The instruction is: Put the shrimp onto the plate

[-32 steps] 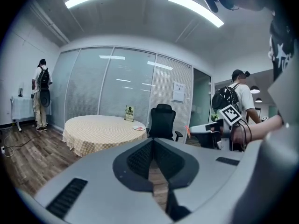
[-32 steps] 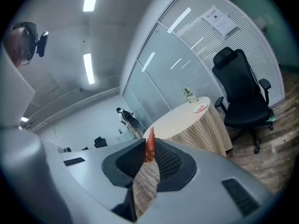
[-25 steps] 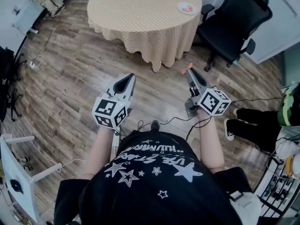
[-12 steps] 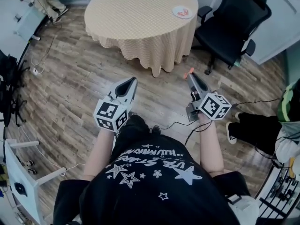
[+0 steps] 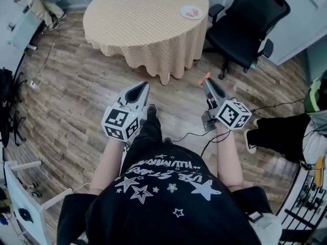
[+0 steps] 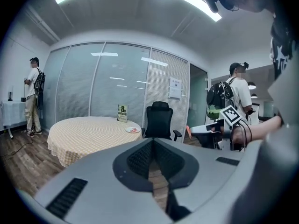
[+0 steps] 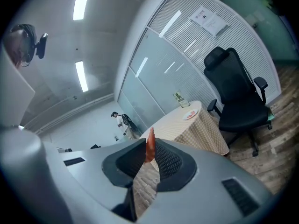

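An orange shrimp [image 7: 150,145] stands pinched between the jaws of my right gripper [image 7: 148,157]; its tip pokes out past the gripper [image 5: 205,79] in the head view as an orange shrimp [image 5: 204,78]. A small white plate [image 5: 191,12] with red pieces on it sits near the right edge of a round table [image 5: 143,19] covered in a yellow checked cloth, well ahead of both grippers. That plate [image 6: 133,129] also shows in the left gripper view. My left gripper [image 5: 137,92] hangs over the wooden floor, jaws shut with nothing between them.
A black office chair [image 5: 250,24] stands right of the table. A person in dark trousers [image 5: 278,134] is at the far right. Cables [image 5: 189,132] trail on the floor. Another person [image 6: 32,94] stands left of the table in the left gripper view.
The table and plate have shifted left and slightly up in the head view as the wearer steps forward, one leg now out ahead. Both grippers hold about the same pose.
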A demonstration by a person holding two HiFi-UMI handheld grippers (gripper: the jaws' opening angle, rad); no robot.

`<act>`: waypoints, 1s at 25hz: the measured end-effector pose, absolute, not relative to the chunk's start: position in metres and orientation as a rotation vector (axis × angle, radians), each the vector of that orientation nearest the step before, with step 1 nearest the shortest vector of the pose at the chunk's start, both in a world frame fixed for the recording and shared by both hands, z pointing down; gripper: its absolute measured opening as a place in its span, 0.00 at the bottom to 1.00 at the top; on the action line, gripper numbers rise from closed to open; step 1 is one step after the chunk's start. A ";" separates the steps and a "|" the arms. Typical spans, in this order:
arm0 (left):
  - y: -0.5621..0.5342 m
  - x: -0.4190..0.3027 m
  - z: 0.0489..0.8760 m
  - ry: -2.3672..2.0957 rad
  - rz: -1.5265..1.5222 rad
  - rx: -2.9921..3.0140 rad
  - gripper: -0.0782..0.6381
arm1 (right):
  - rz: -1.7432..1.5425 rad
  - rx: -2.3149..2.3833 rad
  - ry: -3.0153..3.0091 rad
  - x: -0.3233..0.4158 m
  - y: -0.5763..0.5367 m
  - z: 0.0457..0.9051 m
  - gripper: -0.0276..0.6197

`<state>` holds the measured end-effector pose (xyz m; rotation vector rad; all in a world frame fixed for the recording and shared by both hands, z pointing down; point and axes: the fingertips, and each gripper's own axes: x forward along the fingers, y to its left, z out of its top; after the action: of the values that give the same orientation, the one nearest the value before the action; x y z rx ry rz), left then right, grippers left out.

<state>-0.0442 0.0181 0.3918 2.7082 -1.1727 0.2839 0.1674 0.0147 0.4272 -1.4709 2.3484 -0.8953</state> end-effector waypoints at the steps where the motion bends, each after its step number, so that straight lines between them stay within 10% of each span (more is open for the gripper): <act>1: 0.014 -0.042 0.392 -1.163 0.281 2.711 0.12 | -0.894 -1.479 2.346 0.169 0.013 0.426 0.13; 25: -0.166 -0.072 0.396 -1.045 0.245 2.735 0.12 | -0.918 -1.564 2.343 0.127 -0.152 0.426 0.13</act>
<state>-0.0722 -0.1658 0.3964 2.7345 -1.0449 0.2449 0.1267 -0.1524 0.4262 -1.5639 2.3426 -0.9181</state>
